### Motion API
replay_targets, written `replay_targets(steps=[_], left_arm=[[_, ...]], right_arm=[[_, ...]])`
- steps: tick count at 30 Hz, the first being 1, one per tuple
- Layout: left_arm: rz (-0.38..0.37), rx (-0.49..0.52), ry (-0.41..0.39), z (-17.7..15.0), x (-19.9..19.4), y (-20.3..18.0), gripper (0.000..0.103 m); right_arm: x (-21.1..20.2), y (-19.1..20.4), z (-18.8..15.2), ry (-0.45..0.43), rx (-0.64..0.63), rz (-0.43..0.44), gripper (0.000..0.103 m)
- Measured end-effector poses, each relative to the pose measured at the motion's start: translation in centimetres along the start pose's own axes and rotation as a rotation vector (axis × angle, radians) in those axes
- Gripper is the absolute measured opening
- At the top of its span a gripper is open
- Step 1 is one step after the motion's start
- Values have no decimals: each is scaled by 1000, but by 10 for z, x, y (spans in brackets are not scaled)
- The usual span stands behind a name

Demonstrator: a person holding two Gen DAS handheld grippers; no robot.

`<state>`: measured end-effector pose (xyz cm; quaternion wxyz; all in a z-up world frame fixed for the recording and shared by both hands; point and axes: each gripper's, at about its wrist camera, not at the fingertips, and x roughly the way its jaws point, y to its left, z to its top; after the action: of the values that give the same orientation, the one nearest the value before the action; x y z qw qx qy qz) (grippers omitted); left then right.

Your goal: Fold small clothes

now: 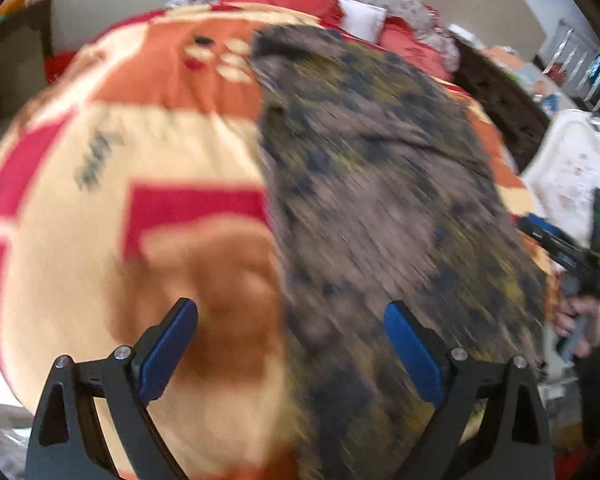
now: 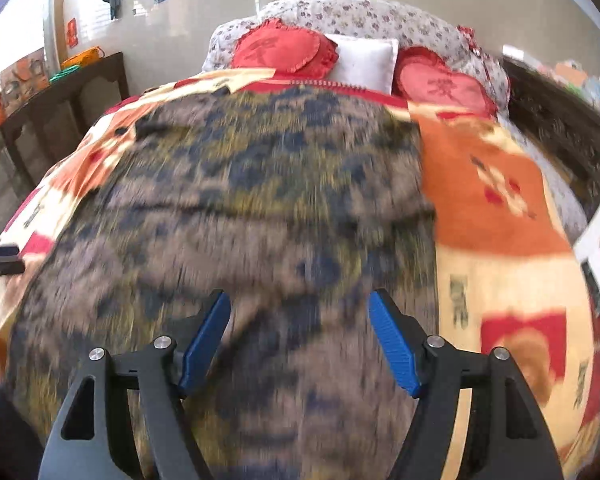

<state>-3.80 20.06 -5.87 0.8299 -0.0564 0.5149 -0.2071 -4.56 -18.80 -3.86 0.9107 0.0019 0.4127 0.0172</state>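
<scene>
A brown garment with dark blue and yellow blotches [image 1: 388, 200] lies spread on a bed blanket; it also fills the middle of the right wrist view [image 2: 260, 208]. Both views are motion-blurred. My left gripper [image 1: 292, 340] is open and empty, hovering over the garment's left edge. My right gripper [image 2: 300, 336] is open and empty, hovering over the garment's near part. The right gripper also shows in the left wrist view [image 1: 560, 248] at the garment's right side, held by a hand. The left gripper tip shows at the left edge of the right wrist view [image 2: 0, 260].
The blanket [image 1: 140, 200] is cream, orange and red, and covers the bed [image 2: 500, 240]. Red heart cushions [image 2: 284, 52] and a white pillow [image 2: 364, 62] lie at the head. A dark wooden table [image 2: 60, 92] stands at the left. A white chair [image 1: 572, 164] stands at the right.
</scene>
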Motion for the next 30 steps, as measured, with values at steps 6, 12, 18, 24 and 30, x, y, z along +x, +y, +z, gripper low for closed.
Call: replay_targets(steps=[6, 12, 18, 24, 30], left_arm=[[-137, -29, -68, -47, -33, -20, 97], [-206, -26, -41, -67, -40, -30, 97], [-251, -110, 51, -77, -11, -9, 97], [-443, -247, 89, -76, -5, 11, 95], [-493, -279, 167, -77, 3, 18, 58]], right_arm=[[27, -13, -32, 112, 119, -1, 86], [29, -8, -41, 76, 86, -62, 91], [30, -10, -40, 77, 91, -60, 92], [31, -8, -39, 77, 93, -60, 92], [29, -10, -40, 78, 98, -55, 92]])
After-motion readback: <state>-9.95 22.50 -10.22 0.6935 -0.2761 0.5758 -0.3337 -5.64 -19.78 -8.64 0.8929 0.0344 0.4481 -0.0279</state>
